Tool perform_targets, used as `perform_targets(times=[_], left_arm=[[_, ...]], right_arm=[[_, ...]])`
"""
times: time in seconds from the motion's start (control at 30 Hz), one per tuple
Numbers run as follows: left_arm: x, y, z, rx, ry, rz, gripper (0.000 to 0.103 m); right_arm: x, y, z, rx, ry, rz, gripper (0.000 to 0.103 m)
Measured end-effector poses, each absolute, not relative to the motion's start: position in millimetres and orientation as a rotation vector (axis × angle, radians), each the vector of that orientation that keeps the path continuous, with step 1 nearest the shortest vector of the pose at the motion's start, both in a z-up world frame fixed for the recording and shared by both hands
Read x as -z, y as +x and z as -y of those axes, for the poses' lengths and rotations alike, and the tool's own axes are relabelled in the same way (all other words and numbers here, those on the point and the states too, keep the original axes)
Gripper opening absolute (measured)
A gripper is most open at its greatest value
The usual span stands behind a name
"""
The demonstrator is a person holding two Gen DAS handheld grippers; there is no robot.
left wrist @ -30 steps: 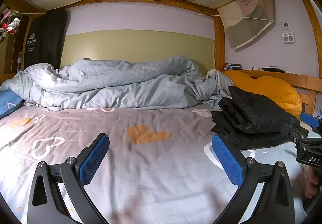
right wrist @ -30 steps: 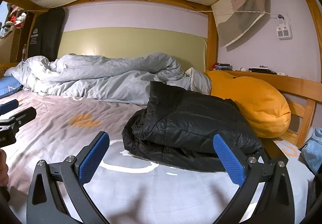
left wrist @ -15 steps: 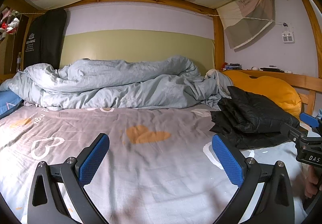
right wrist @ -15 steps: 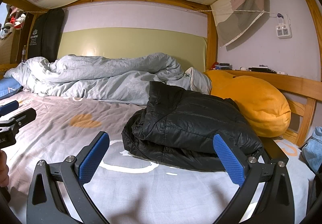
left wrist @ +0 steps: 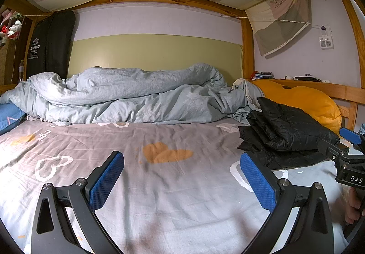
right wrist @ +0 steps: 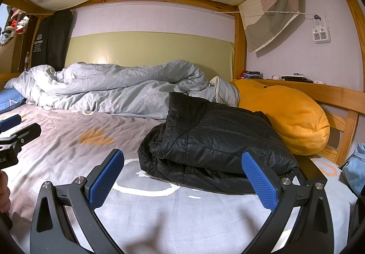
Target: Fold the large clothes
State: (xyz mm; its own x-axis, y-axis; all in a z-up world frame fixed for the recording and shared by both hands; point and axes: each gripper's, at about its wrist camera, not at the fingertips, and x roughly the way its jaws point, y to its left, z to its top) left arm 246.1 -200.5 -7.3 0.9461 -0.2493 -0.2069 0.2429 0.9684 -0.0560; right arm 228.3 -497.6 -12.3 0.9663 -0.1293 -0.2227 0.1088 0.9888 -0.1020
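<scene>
A black puffer jacket lies folded in a compact pile on the grey bed sheet, next to the orange pillow. In the left wrist view it sits at the right. My right gripper is open and empty, just in front of the jacket and apart from it. My left gripper is open and empty over bare sheet, left of the jacket. Each gripper shows at the edge of the other's view.
A crumpled light-blue duvet lies across the far side of the bed. An orange pillow rests against the wooden rail at the right. A blue cloth lies at the right edge. A wooden shelf with small items runs along the wall.
Almost nothing has changed. Both grippers stay open and hold nearly still, with only a slight drift of the views.
</scene>
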Motion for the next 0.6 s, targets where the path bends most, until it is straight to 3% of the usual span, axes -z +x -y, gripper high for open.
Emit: perform_targets(times=[0.6], left_arm=[[4.7, 246.6, 202.8, 0.258, -0.022, -0.209, 0.103]], right_arm=[[12.4, 228.2, 497.4, 0.120, -0.087, -0.233, 0.103]])
